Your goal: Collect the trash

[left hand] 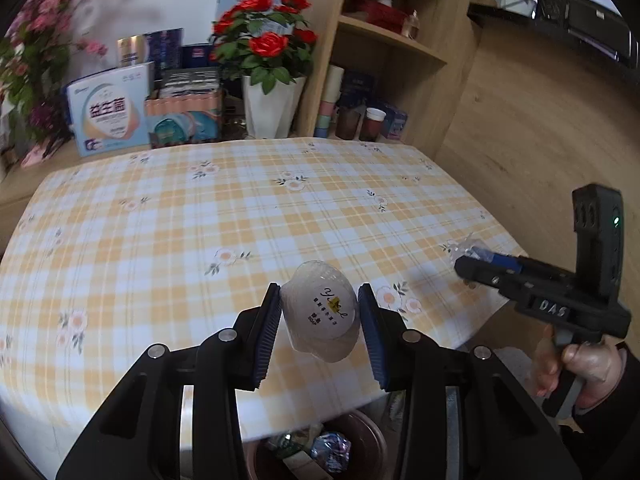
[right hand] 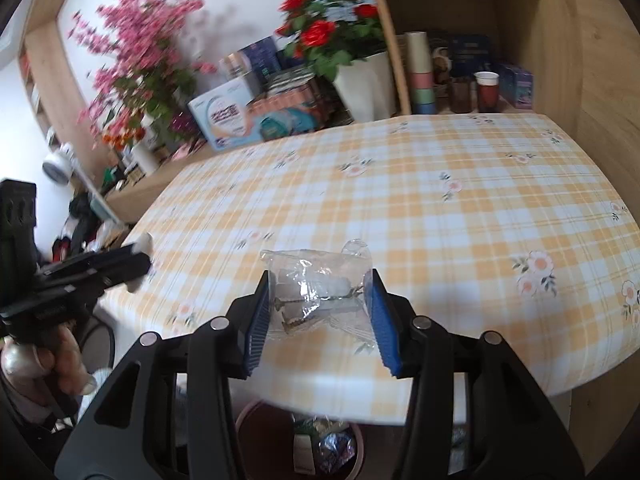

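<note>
My left gripper (left hand: pixel 319 300) is shut on a round white soap packet (left hand: pixel 320 314) with dark print, held above the table's near edge. My right gripper (right hand: pixel 320 288) is shut on a clear plastic bag of screws and wall plugs (right hand: pixel 316 292), also above the near edge. The right gripper also shows at the right of the left wrist view (left hand: pixel 476 258), the left gripper at the left of the right wrist view (right hand: pixel 136 258). A brown trash bin (left hand: pixel 360 432) with wrappers inside stands below the table edge; it also shows in the right wrist view (right hand: pixel 248 436).
The table (left hand: pixel 200 220) wears a yellow checked floral cloth. Behind it stand a white pot of red roses (left hand: pixel 268 108), boxes (left hand: pixel 108 112), stacked cups (left hand: pixel 330 100) and a wooden shelf unit (left hand: pixel 400 40). Pink flowers (right hand: pixel 136 64) stand at the left.
</note>
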Demonstrator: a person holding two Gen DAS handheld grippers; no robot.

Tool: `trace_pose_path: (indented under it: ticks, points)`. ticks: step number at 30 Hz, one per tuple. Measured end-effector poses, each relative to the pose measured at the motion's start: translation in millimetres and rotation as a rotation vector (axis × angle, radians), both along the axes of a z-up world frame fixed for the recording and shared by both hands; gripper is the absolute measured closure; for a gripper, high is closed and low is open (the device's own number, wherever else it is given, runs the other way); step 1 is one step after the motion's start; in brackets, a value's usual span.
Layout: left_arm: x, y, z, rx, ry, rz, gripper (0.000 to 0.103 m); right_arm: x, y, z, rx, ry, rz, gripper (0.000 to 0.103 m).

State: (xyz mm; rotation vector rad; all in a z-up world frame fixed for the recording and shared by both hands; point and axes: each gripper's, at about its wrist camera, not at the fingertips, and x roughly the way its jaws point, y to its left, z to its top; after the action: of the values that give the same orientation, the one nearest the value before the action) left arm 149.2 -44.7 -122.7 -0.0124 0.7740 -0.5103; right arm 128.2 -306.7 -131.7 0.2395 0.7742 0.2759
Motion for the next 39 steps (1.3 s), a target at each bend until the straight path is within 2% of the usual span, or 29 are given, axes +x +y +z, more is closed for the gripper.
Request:
trace_pose_path:
  ticks: [9, 16, 19, 23, 25, 28, 30, 36, 39]
  points:
    - [-71, 59, 8, -0.052, -0.018, 0.108, 0.065, -50, 55, -13, -0.025, 0.056, 0.125, 0.056]
    - [-101, 83, 7, -0.083, -0.02, 0.138, 0.065, -71, 89, -25, -0.059, 0.1, 0.182, 0.055]
    - [-105, 87, 7, -0.09, -0.022, 0.138, 0.065, -76, 99, -25, -0.07, 0.103, 0.189, 0.052]
    - [-108, 90, 8, -0.102, -0.022, 0.141, 0.065, -76, 102, -23, -0.076, 0.096, 0.183, 0.039]
    - [-109, 89, 8, -0.102, -0.021, 0.14, 0.065, -76, 100, -20, -0.073, 0.085, 0.174, 0.036]
    - [-110, 86, 7, -0.101, -0.016, 0.133, 0.065, -75, 94, -14, -0.073, 0.057, 0.145, 0.023]
    - [-110, 82, 6, -0.098, -0.012, 0.124, 0.065, -76, 87, -6, -0.071, 0.01, 0.131, 0.008]
    - [-108, 67, 0, -0.085, 0.007, 0.093, 0.065, -79, 63, 23, -0.136, -0.126, 0.038, 0.006]
    - [-106, 56, -5, -0.077, 0.027, 0.067, 0.064, -78, 48, 35, -0.139, -0.164, -0.008, 0.006]
